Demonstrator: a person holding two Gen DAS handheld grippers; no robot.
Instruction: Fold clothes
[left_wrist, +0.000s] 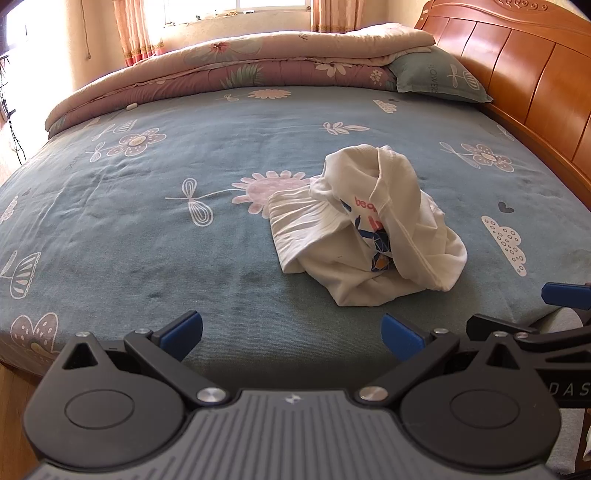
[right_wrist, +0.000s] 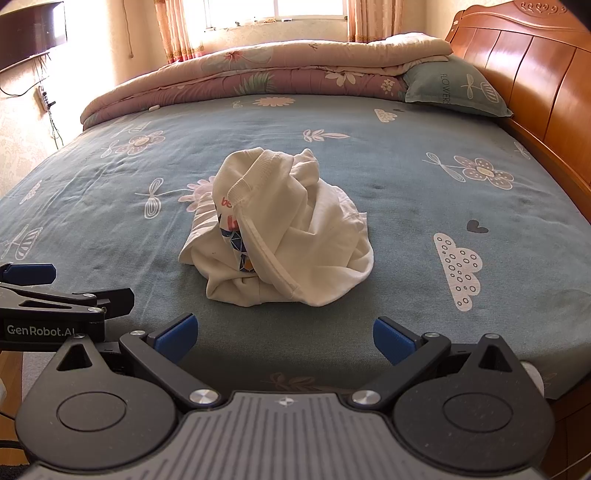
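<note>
A white T-shirt (left_wrist: 364, 229) with a blue and red print lies crumpled in a heap on the blue flowered bedsheet (left_wrist: 184, 221); it also shows in the right wrist view (right_wrist: 284, 236). My left gripper (left_wrist: 291, 338) is open and empty at the near bed edge, short of the shirt and left of it. My right gripper (right_wrist: 284, 339) is open and empty, directly in front of the shirt. The two grippers sit side by side; the right one shows at the right edge of the left wrist view (left_wrist: 565, 295).
A folded pink quilt (left_wrist: 236, 70) lies along the far side of the bed. A blue-green pillow (left_wrist: 436, 77) rests against the wooden headboard (left_wrist: 535, 74) on the right. Curtains and a window are behind. The wooden floor shows at the lower left.
</note>
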